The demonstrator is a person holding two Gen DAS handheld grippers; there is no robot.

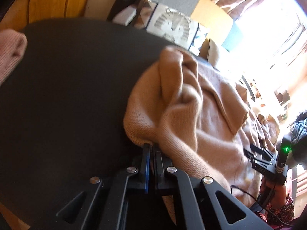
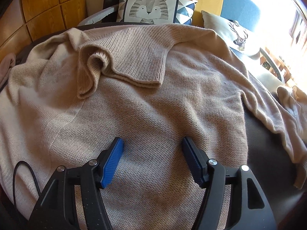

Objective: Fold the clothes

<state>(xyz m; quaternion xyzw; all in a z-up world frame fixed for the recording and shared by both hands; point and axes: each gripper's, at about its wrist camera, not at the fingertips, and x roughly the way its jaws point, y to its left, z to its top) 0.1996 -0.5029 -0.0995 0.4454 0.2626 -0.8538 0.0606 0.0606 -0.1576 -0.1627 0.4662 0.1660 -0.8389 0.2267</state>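
A beige knit sweater (image 2: 153,99) lies spread on a dark table (image 2: 268,149), one sleeve (image 2: 134,65) folded across its chest. My left gripper (image 1: 151,147) is shut on the sweater's edge (image 1: 172,105) and lifts it into a bunched fold above the dark table (image 1: 67,95). My right gripper (image 2: 152,143) is open, its blue pads (image 2: 113,159) hovering just over the sweater's lower body; it also shows at the right in the left wrist view (image 1: 262,157).
A pink garment (image 1: 11,51) lies at the table's left edge. A tiger cushion (image 2: 151,7) and a deer cushion (image 2: 236,32) sit on seats behind the table. A bright window is at the right. A black cable (image 2: 23,176) trails at lower left.
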